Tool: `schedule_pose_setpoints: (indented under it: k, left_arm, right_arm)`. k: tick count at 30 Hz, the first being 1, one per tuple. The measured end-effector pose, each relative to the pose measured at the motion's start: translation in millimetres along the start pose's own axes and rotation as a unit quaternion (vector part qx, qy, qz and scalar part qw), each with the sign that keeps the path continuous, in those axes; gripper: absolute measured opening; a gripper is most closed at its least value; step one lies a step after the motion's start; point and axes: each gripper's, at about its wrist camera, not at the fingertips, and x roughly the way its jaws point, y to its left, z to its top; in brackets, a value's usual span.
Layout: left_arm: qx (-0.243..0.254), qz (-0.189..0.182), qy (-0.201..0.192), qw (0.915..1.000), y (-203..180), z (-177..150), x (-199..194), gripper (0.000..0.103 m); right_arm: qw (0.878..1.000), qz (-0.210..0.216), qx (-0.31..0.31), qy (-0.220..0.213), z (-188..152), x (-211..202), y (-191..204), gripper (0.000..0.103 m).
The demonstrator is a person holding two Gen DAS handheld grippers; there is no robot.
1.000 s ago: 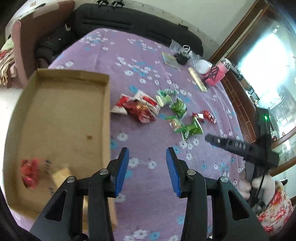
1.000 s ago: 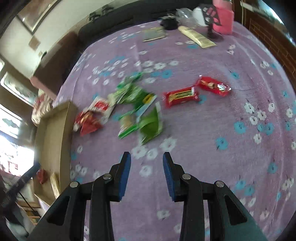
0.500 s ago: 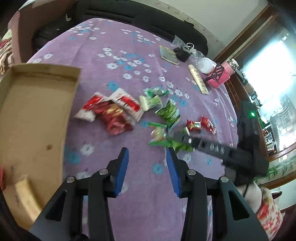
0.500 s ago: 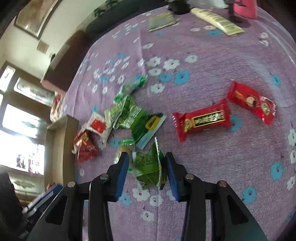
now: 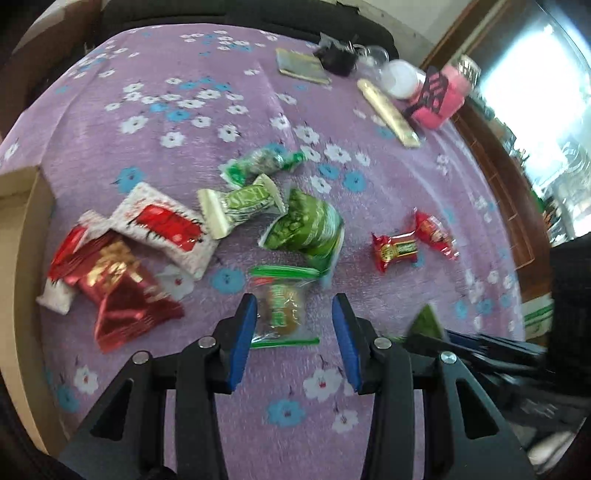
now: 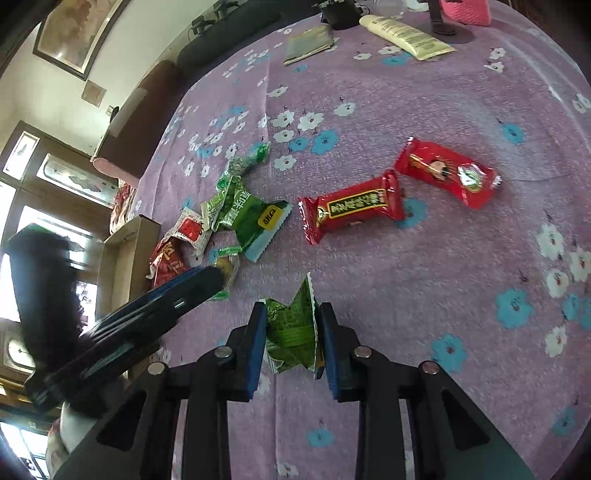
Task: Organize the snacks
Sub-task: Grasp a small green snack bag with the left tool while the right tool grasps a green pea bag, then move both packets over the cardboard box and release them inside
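the right gripper (image 6: 292, 339) pinches a crumpled green packet (image 6: 293, 332), light and crushable, best held mid-body. the left gripper (image 5: 293, 332) is spread over a clear-wrapped snack (image 5: 281, 308), probably slippery. red bars (image 6: 352, 206) lie at 1 o'clock; the cardboard box (image 5: 26, 236) at 9.

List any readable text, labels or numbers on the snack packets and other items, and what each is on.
Nothing reads cleanly enough to quote.
Green packet with yellow label: white Chinese characters and a dark logo, sideways, not legible.
Red packet with black band: gold characters, too small.
Cream tube: fine print, too small.
Crumpled green packet in the right gripper: creased, unreadable.
White-and-red packet: blurred.
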Motion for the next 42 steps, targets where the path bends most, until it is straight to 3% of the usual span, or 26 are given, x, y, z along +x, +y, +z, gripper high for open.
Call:
schedule_pose_setpoints:
  k: [3, 5, 9, 16, 21, 24, 27, 36, 42]
  left_arm:
    - [0.014, 0.019, 0.002, 0.9997, -7, 2, 4, 0.041]
    - [0.019, 0.031, 0.005, 0.9993, -9, 2, 5, 0.030]
    - [0.018, 0.022, -0.001, 0.9996, -5, -1, -1, 0.022]
    - [-0.012, -0.006, -0.026, 0.9996, 10, -18, -43, 0.021]
    - [-0.054, -0.012, -0.070, 0.9960, 52, -38, -107, 0.021]
    - [-0.080, 0.006, -0.097, 0.9920, 86, -50, -145, 0.022]
    - [-0.100, 0.047, -0.110, 0.9878, 126, -64, -170, 0.022]
    - [-0.145, 0.129, -0.085, 0.9773, 217, -98, -184, 0.022]
    - [-0.149, 0.131, -0.062, 0.9782, 243, -102, -178, 0.022]
  right_arm:
    - [1.000, 0.001, -0.005, -0.002, -4, -7, 0, 0.027]
    - [1.000, 0.004, -0.009, -0.001, -5, -9, 3, 0.027]
    - [1.000, 0.001, -0.020, -0.006, -8, -13, 9, 0.027]
    - [1.000, 0.006, -0.025, -0.006, -15, -14, 21, 0.027]
    - [0.998, 0.030, -0.046, -0.006, -18, -15, 59, 0.027]
    - [0.996, 0.042, -0.074, -0.006, -20, -9, 95, 0.027]
    - [0.993, 0.063, -0.100, 0.005, -27, 3, 136, 0.027]
    - [0.980, 0.086, -0.174, 0.049, -58, 58, 240, 0.027]
    - [0.975, 0.044, -0.208, 0.064, -70, 99, 276, 0.027]
